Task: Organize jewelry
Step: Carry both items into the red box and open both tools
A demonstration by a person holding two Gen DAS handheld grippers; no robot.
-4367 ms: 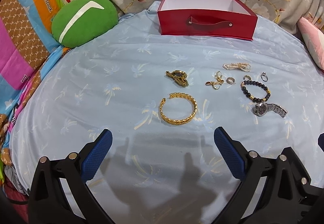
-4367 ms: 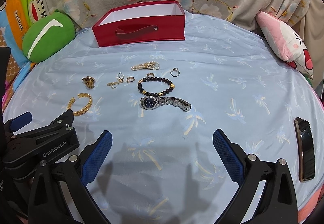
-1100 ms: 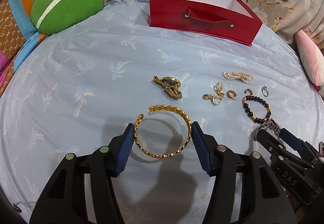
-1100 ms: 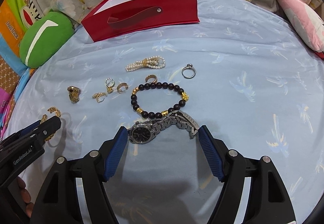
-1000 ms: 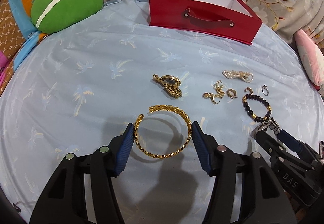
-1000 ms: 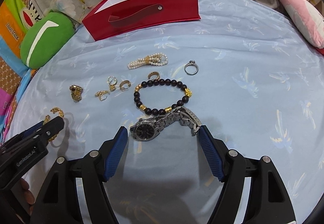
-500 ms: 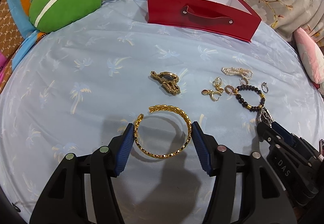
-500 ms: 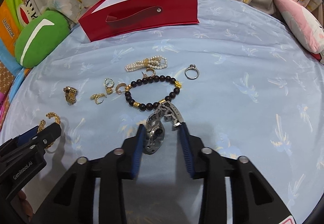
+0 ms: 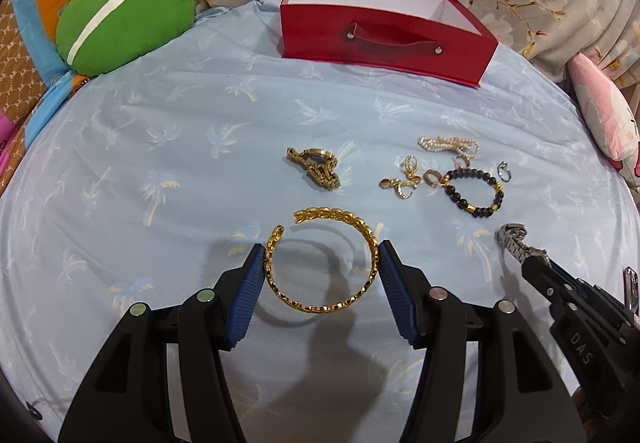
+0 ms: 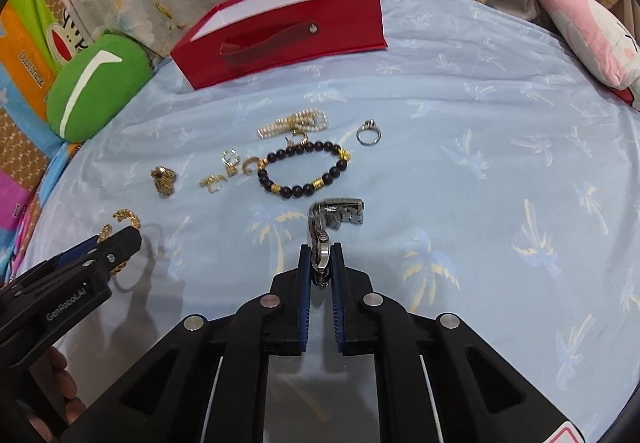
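My left gripper (image 9: 322,263) is shut on a gold cuff bangle (image 9: 320,307), its blue pads pressing both sides, held just above the blue cloth. My right gripper (image 10: 321,259) is shut on a silver watch (image 10: 334,217), lifted with its band hanging forward. On the cloth lie a black bead bracelet (image 10: 304,171), a pearl bracelet (image 10: 292,126), a silver ring (image 10: 369,134), several gold earrings (image 10: 224,171) and a gold watch (image 9: 316,167). The open red box (image 9: 384,31) stands at the back.
A green cushion (image 9: 124,19) lies at the back left and a pink pillow (image 10: 588,31) at the right. A floral cloth hangs behind the box. The blue palm-print cloth (image 10: 500,179) covers the surface.
My right gripper closed on the silver watch and lifted it off the cloth. My left gripper stays clamped on the gold bangle and has risen slightly.
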